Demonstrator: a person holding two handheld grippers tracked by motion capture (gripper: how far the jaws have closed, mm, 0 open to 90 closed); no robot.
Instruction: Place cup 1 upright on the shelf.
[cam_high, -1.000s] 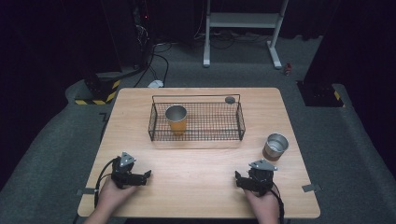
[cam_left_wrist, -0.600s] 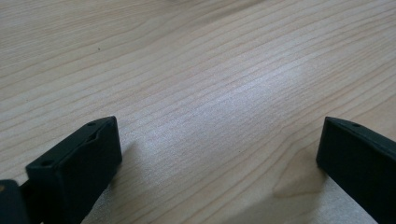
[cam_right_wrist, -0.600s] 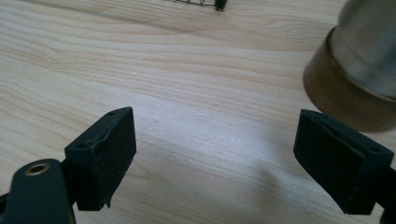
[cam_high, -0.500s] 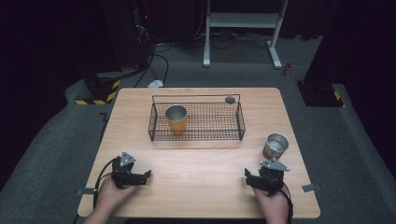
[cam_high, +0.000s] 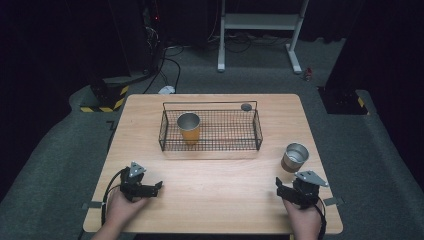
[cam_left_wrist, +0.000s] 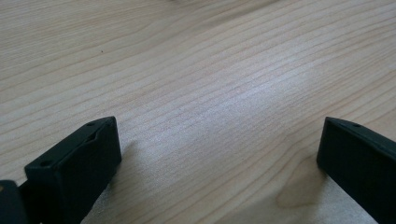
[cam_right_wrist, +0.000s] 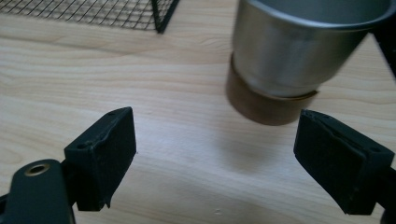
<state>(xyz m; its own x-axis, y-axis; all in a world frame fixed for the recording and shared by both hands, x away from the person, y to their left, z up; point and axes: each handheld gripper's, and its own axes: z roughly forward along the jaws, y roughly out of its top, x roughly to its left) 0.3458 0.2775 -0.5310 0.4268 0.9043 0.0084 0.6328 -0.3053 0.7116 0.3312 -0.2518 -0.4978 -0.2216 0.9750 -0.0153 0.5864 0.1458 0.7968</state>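
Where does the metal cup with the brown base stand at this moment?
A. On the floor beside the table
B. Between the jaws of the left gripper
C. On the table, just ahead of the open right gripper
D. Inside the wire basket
C. The metal cup with the brown base stands on the bare table, outside the wire basket, just ahead of the right gripper, whose jaws are wide apart.

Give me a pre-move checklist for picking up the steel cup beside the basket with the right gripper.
1. Right gripper open wide: ok.
2. Steel cup ahead of the jaws, not yet between them: ok for approach.
3. Cup upright on the table: ok.
4. Cup apart from the wire basket: ok.
5. Left gripper open, holding nothing, far from the cup: ok.
6. Room in the basket beside the orange cup: ok.
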